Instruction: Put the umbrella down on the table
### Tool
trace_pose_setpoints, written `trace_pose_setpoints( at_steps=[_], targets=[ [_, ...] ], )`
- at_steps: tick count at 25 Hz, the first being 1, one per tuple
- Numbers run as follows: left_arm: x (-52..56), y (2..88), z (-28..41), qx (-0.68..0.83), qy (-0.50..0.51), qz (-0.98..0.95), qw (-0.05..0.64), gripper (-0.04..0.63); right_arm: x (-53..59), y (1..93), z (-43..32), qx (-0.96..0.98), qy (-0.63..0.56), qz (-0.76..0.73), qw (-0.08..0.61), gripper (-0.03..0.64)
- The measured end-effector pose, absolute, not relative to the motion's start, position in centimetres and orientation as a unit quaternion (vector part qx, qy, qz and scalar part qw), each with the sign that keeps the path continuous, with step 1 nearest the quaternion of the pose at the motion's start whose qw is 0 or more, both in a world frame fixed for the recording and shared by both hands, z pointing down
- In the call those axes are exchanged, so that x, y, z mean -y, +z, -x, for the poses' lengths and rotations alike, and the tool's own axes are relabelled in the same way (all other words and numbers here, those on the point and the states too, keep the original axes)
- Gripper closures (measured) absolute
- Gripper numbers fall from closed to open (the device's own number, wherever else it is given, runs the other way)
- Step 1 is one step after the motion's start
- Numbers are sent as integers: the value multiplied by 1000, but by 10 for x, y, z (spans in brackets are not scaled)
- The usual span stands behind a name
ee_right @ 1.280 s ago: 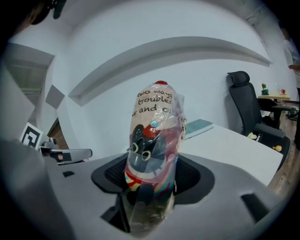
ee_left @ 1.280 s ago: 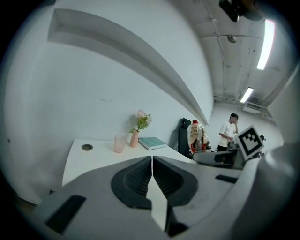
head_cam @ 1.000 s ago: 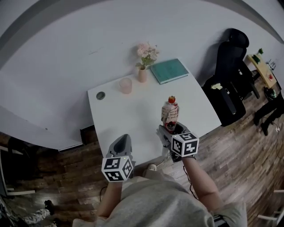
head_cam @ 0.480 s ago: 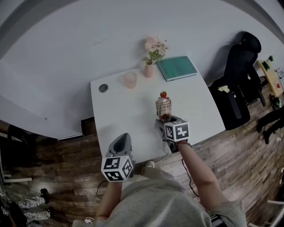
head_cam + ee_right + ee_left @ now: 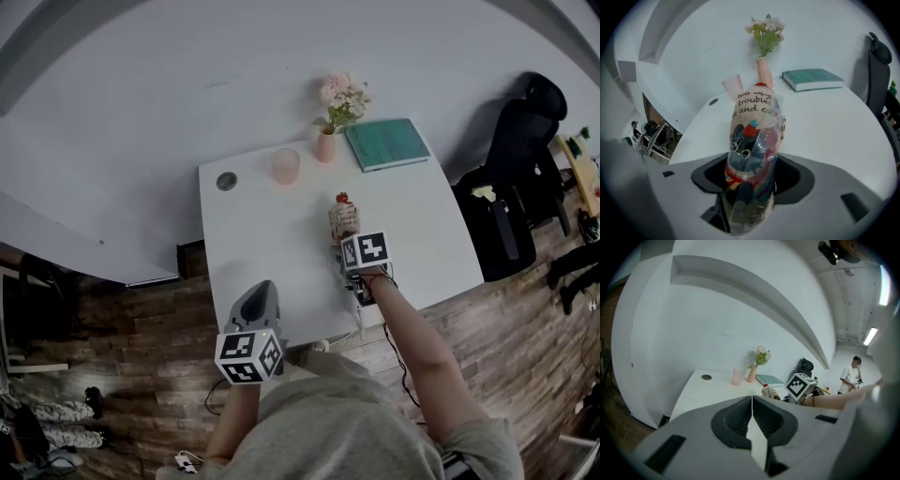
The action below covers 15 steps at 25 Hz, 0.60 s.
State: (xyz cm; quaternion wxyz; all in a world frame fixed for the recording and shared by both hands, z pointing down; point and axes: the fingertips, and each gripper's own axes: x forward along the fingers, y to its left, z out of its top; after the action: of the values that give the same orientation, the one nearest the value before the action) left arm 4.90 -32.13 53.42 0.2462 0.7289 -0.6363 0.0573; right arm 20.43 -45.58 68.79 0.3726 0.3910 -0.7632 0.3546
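Clamping the folded umbrella (image 5: 754, 136) by its lower end, the right gripper (image 5: 751, 187) tips it steeply down over the middle of the white table (image 5: 262, 225), probably to lay it flat (I cannot tell whether it touches yet). It is a stubby cylinder of cartoon-printed fabric in a glossy, crinkled clear sleeve, with a round red cap. The left gripper (image 5: 752, 401) has its jaws together on nothing and hangs at the near edge, out of the way. A pink cup (image 5: 285, 166), a flower vase (image 5: 326, 145) and a teal book (image 5: 387, 143) line the far edge, leaving smooth bare surface.
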Motion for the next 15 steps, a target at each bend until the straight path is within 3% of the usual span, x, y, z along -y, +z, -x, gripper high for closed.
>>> trace_pose_setpoints(
  at_steps=[15],
  targets=[
    [316, 541, -42, 634, 54, -728, 254, 586, 462, 707, -201, 742, 370, -402, 389, 339]
  ],
)
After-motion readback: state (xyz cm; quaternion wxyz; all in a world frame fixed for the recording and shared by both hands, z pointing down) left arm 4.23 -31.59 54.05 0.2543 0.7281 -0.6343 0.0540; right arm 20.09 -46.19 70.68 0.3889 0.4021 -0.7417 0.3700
